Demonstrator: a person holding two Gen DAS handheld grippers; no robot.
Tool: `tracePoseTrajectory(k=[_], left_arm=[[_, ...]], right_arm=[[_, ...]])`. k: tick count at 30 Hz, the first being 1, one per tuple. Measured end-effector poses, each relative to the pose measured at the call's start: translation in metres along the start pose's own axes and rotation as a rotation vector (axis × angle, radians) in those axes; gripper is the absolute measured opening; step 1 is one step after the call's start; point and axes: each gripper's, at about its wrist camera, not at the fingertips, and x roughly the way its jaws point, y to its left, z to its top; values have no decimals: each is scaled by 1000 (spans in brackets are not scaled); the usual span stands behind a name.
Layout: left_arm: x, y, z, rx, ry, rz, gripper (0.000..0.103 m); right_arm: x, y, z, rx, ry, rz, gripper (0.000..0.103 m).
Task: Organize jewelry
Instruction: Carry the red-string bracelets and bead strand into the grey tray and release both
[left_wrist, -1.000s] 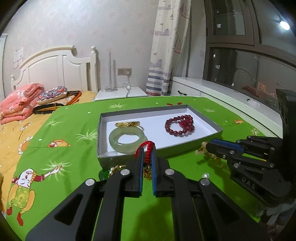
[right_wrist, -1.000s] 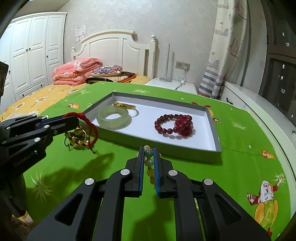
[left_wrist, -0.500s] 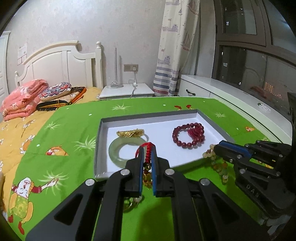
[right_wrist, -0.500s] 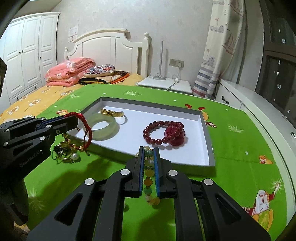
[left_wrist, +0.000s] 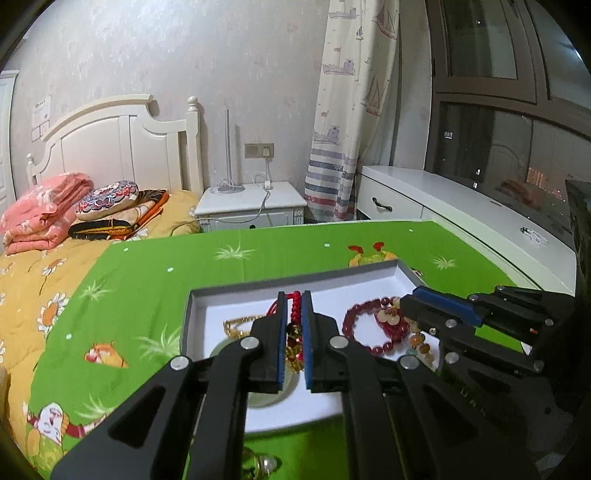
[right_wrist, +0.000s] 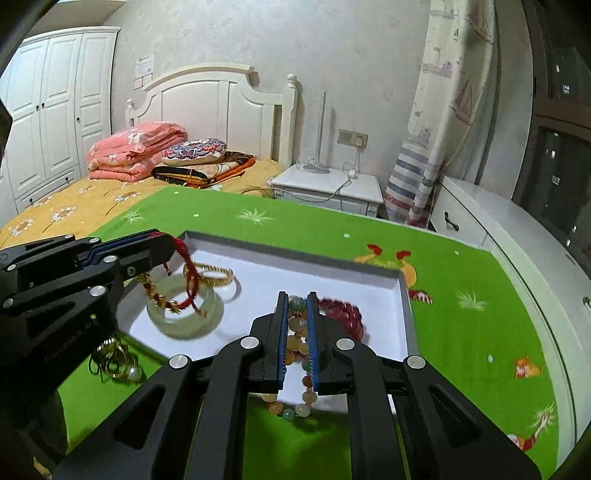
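Braided red cord bracelet (left_wrist: 294, 306) pinched by left gripper (left_wrist: 293, 295), round multicoloured bead strand (right_wrist: 297, 332) clamped by right gripper (right_wrist: 297, 295), smooth jade bangle (right_wrist: 184, 314) laid in white tray (right_wrist: 332, 266).

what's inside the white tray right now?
Lying in the tray: a jade bangle, a gold bracelet and a dark red bead bracelet. The fingers and the pieces dangling from them cover part of its floor.

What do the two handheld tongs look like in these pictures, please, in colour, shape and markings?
Both the left tongs and the right tongs are matte black, with angular, cut-out linkage arms joined by round silver rivets. Each has two flat, parallel fingers lined with blue pads. Pale lettering marks each body's side, too blurred to read. No cables, sleeves or hands are visible.
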Motion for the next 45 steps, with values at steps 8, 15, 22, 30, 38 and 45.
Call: tracePoseTrajectory(k=[8, 15, 22, 30, 38, 45], left_arm=[[19, -2, 17, -8, 0, 5, 7], [28, 8, 25, -50, 6, 4, 7], [32, 11, 26, -60, 10, 10, 7], [54, 8, 8, -48, 70, 27, 7], [72, 12, -2, -40, 93, 78, 8], [64, 21, -1, -80, 54, 120, 50]], right_arm=[[20, 4, 17, -14, 8, -7, 10], [28, 4, 30, -32, -2, -14, 10], [25, 2, 41, -32, -22, -14, 10], [47, -6, 25, -15, 43, -25, 10], [64, -17, 17, 24, 71, -34, 10], [61, -16, 18, 28, 62, -35, 43]])
